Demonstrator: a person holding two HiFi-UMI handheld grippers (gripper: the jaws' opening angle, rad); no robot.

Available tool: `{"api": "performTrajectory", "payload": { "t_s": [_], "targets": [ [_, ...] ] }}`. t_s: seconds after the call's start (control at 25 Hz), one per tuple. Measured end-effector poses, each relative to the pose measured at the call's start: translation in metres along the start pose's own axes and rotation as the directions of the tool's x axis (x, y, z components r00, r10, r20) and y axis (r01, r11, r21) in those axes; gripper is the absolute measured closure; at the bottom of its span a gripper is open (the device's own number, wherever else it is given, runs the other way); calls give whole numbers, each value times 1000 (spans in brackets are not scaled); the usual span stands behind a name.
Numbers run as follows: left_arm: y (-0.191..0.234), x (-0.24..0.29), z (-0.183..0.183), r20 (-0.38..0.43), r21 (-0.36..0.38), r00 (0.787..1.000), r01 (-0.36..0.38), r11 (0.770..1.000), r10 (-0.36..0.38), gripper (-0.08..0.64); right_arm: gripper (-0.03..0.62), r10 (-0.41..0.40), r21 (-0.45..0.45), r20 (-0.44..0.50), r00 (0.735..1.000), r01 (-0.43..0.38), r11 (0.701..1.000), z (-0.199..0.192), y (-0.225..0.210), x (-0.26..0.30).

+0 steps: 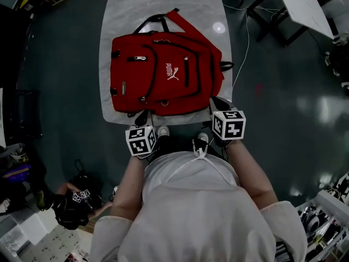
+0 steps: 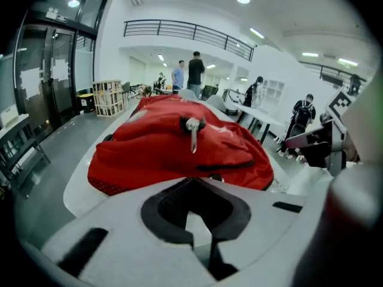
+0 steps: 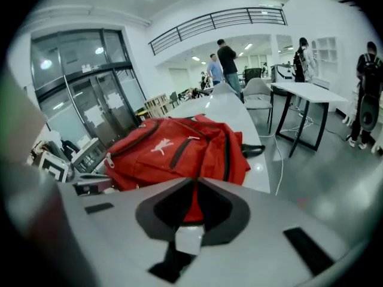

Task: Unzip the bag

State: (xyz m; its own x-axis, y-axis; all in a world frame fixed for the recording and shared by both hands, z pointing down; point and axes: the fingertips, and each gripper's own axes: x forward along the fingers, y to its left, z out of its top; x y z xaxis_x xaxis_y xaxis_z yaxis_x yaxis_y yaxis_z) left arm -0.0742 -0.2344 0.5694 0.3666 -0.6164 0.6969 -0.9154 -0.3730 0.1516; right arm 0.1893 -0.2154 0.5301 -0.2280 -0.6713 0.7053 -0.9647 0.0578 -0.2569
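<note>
So far nothing is unzipped: every zipper we see on the red backpack [image 1: 163, 75] looks closed. It lies flat on the white table [image 1: 163, 4], one metal zipper pull [image 2: 192, 135] hanging free. Left claw [image 2: 190, 181] and right claw [image 3: 194, 183] are both pressed together, empty, near its front edge.

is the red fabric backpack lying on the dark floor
No, the red fabric backpack lies flat on the white marble-look tabletop, with its logo side facing up.

A white black-legged table [image 1: 302, 4] is standing at one o'clock on glossy dark-grey floor [image 1: 283, 91] that is reflecting light.
</note>
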Motion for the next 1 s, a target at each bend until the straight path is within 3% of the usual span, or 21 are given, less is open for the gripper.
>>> {"api": "performTrajectory", "payload": {
  "t_s": [0.12,0.24,0.36,0.6,0.8,1.0],
  "targets": [
    [-29,-14,28,88,24,994,61,998,-63,538,552,9,-18,66,998,-8,1000,23,11,-9],
    [-58,-28,71,186,70,974,121,990,-132,538,557,27,-58,128,991,-19,998,47,24,-19],
    [-79,-43,120,287,105,939,164,981,-188,538,563,70,-101,201,977,-51,994,73,41,-30],
    [-110,-84,200,449,168,854,207,964,-262,538,566,163,-177,344,925,-107,978,125,77,-65],
    [-132,-109,248,518,261,786,229,938,-336,538,566,183,-265,439,880,-67,962,164,95,-91],
    [-132,-121,262,554,285,762,204,936,-335,538,566,192,-285,478,857,-55,957,179,106,-106]
  ]
}}
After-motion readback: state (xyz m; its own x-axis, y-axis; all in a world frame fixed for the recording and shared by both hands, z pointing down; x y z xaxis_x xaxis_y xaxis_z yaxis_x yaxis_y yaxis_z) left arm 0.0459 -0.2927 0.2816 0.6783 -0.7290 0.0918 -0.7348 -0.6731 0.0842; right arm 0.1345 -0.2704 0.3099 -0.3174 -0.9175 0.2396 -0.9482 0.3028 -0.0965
